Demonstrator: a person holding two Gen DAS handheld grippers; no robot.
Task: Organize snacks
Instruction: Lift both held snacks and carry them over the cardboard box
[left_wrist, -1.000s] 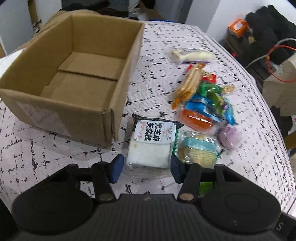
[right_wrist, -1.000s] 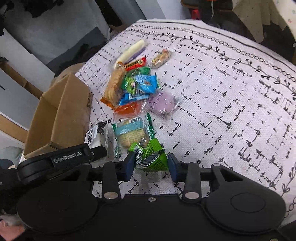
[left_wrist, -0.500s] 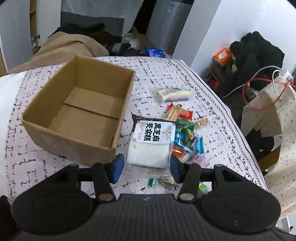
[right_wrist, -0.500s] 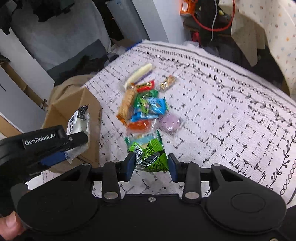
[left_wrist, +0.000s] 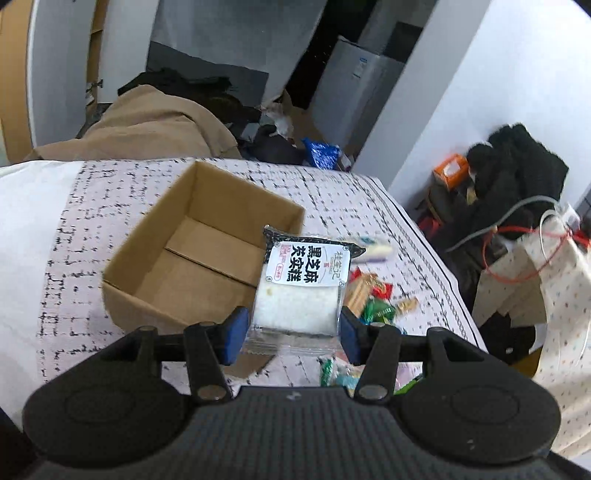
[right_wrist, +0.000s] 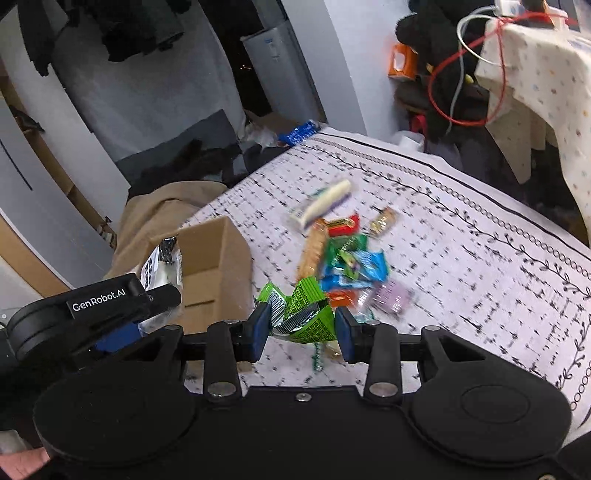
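My left gripper (left_wrist: 291, 334) is shut on a clear packet of white rice cake with a black-and-white label (left_wrist: 301, 290), held in the air near the right wall of the open cardboard box (left_wrist: 207, 254). The box has nothing in it. My right gripper (right_wrist: 300, 332) is shut on crumpled green snack packets (right_wrist: 303, 314), lifted above the table. The left gripper and its packet (right_wrist: 162, 264) also show at the left of the right wrist view, in front of the box (right_wrist: 210, 258). A pile of loose snacks (right_wrist: 343, 254) lies on the tablecloth beyond the right gripper.
The table carries a white cloth with black marks (right_wrist: 461, 266). A long white bar (right_wrist: 325, 205) lies at the far end of the pile. A brown garment (left_wrist: 147, 125) lies behind the table. A patterned cloth and red cable (left_wrist: 543, 258) stand at the right.
Both grippers have risen off the table with their packets held, so the box and snack pile look smaller and farther below. The left gripper's packet now hangs by the box's right wall.
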